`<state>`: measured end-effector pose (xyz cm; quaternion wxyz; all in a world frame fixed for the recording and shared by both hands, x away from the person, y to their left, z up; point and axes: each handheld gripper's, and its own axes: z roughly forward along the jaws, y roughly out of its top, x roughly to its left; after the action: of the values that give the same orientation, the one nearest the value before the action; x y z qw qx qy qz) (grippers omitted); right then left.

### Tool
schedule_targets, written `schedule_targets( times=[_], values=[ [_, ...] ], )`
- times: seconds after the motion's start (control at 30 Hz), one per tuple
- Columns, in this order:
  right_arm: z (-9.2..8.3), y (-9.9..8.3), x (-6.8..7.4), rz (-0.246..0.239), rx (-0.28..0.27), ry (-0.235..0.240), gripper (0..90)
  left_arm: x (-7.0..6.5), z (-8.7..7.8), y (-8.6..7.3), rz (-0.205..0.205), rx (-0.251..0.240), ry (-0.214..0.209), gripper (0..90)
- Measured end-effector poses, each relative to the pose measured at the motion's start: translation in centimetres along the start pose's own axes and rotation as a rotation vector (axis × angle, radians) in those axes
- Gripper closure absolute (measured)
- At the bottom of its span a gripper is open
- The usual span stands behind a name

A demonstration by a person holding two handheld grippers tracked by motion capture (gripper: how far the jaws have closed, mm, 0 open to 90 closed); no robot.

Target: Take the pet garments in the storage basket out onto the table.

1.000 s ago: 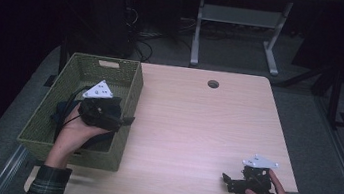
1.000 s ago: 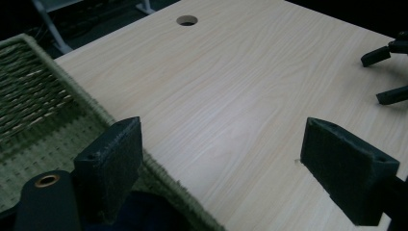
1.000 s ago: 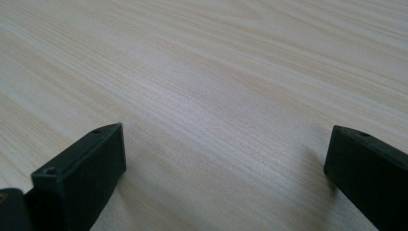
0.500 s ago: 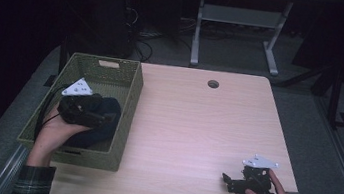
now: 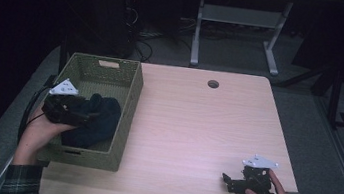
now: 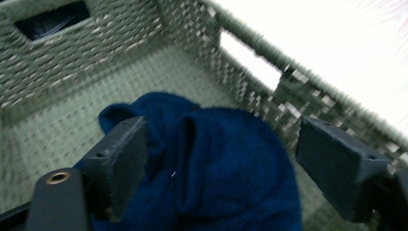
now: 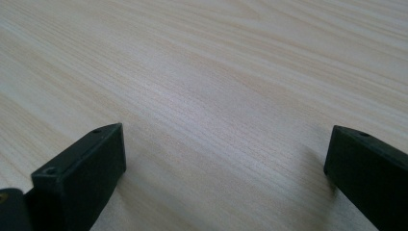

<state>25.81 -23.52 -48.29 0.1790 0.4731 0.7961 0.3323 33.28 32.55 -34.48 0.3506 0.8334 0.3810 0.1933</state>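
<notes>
We see a big wooden table (image 5: 196, 130) with a green woven basket (image 5: 131, 106) sitting on its left side. Inside the basket lies a dark blue cloth (image 5: 98, 122), all bunched up, close to the basket wall nearest the middle of the table. Our left gripper (image 6: 219, 168) hangs over the cloth, down inside the basket. Its jaws stand wide apart, one on each side of the blue lump, and they have just been closing a little. The pads do not press on the cloth yet, so nothing is held. Our right gripper (image 5: 237, 182) rests far away on the table near the front right corner. Its jaws are wide apart too, with just bare wood between them. We think the next job is to grab the cloth and lift it out. That could go wrong. The cloth is soft and fat, so the jaws might pinch just a small fold and it could slip out. One jaw is very near the basket wall, so it might bump or catch on the weave and drag the basket along.
</notes>
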Motion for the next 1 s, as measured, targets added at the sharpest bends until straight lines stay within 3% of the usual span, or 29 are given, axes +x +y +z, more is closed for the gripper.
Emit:
schedule_targets(
  times=[0.3, 0.7, 0.9, 1.0],
  values=[
    [0.0, 0.0, 0.0, 0.000, 0.000, 0.000, 0.4, 1.5, 0.1, -1.2, 0.004, 0.096, 0.051, 21.5],
    [0.0, 0.0, 0.0, 0.000, 0.000, 0.000, 0.4, 2.8, 1.0, -2.2, -0.031, 0.157, 0.074, 28.3],
    [0.0, 0.0, 0.0, -0.001, 0.000, 0.000, 0.4, 3.0, 1.7, -2.2, -0.015, 0.201, 0.064, 35.6],
    [0.0, 0.0, 0.0, 0.000, 0.000, 0.000, 0.4, 3.1, 2.2, -2.4, -0.004, 0.248, 0.079, 38.5]
  ],
)
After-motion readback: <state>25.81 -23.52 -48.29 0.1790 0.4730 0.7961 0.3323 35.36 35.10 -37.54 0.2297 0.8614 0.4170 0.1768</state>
